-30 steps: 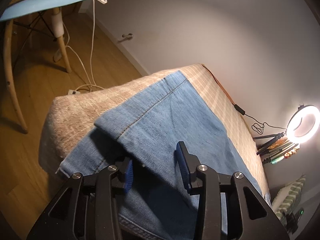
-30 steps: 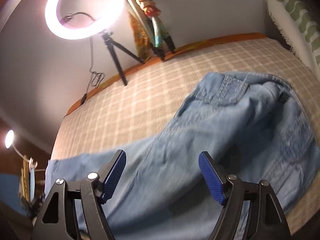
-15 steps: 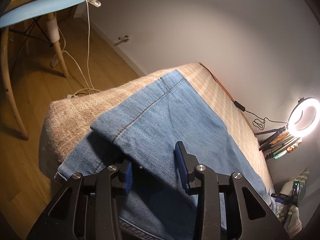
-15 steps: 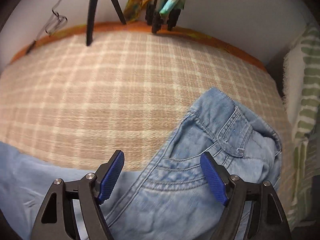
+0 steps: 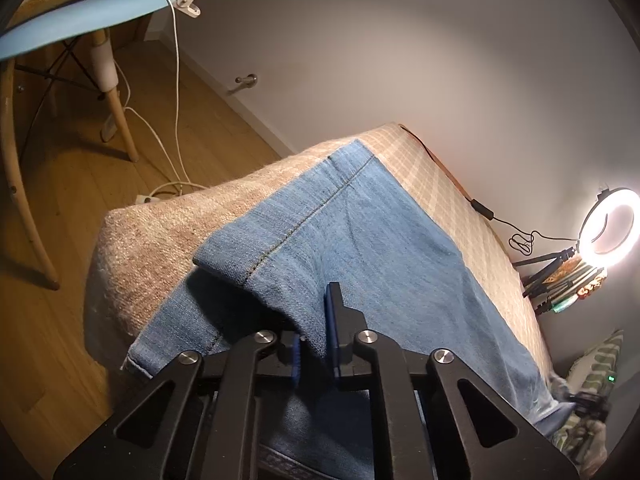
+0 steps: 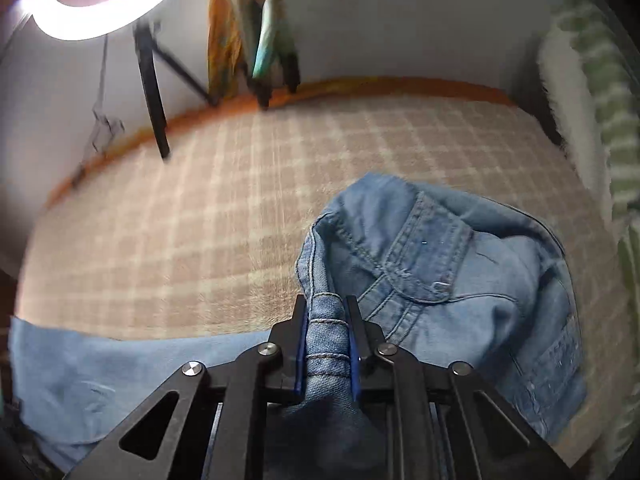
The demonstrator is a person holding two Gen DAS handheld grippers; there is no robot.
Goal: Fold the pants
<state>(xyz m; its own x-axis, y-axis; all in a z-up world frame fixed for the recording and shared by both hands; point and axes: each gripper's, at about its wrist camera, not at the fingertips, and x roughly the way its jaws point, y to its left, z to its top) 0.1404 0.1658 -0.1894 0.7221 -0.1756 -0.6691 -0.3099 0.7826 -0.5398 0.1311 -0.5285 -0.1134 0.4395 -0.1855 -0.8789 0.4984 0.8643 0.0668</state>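
Blue denim pants [image 5: 360, 248] lie lengthwise on a bed with a beige checked blanket [image 5: 160, 224]. In the left wrist view the leg hems reach the bed's foot end, the upper leg folded over the lower. My left gripper [image 5: 316, 336] is shut on the near edge of the upper leg. In the right wrist view the waist end of the pants [image 6: 460, 276] lies crumpled, with a pocket flap showing. My right gripper [image 6: 326, 316] is shut on a bunched fold of the waistband.
A lit ring light on a tripod [image 5: 608, 226] stands against the wall beside the bed; it also shows in the right wrist view [image 6: 100, 4]. A green patterned pillow [image 6: 592, 92] lies at the head end. A blue table [image 5: 80, 20], cables and wooden floor [image 5: 72, 184] lie beyond the foot end.
Both grippers have closed on the denim: the left on the upper leg's edge, the right on the waistband after moving toward the waist end.
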